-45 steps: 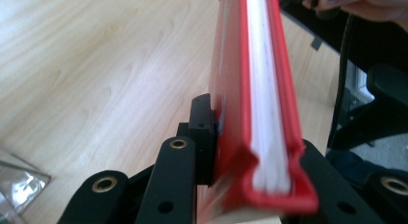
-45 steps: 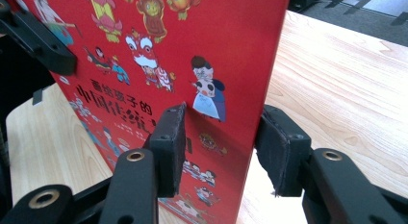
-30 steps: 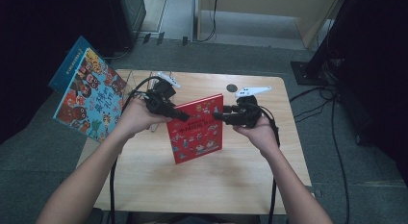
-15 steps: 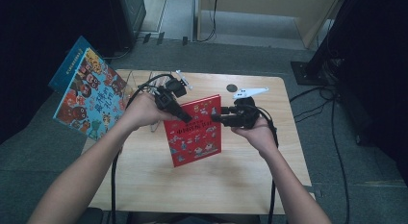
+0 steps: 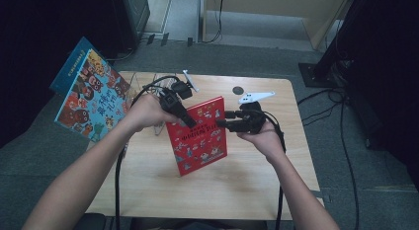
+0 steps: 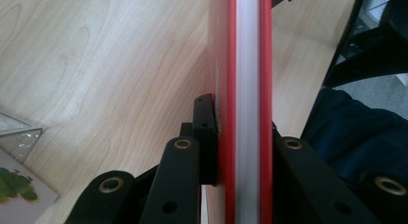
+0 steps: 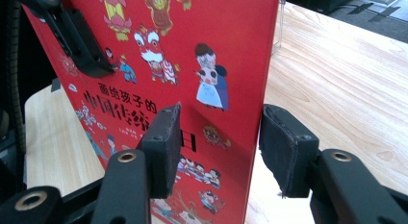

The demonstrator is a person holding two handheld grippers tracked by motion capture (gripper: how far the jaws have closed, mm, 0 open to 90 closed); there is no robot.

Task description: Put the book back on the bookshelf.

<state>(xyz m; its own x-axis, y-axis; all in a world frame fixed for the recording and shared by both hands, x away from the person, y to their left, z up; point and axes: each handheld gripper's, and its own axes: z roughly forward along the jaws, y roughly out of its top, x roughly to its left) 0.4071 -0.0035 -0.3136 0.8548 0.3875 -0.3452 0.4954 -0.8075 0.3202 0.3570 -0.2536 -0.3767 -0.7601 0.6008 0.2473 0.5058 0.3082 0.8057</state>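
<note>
Centrally, the red picture book (image 5: 199, 136) stands raised over the wooden table (image 5: 247, 180). Left gripper (image 5: 179, 110), at its 11 o'clock corner, has just tightened and clamps the edge. Right gripper (image 5: 225, 119), at 3 o'clock, has just widened; its jaws straddle the cover edge without pressing.

We see the high view dim and soft, its surroundings sinking into black, while the bench (image 5: 257, 180) is evenly lit. Both gripper views are brighter; the nearest black parts blur slightly.
</note>
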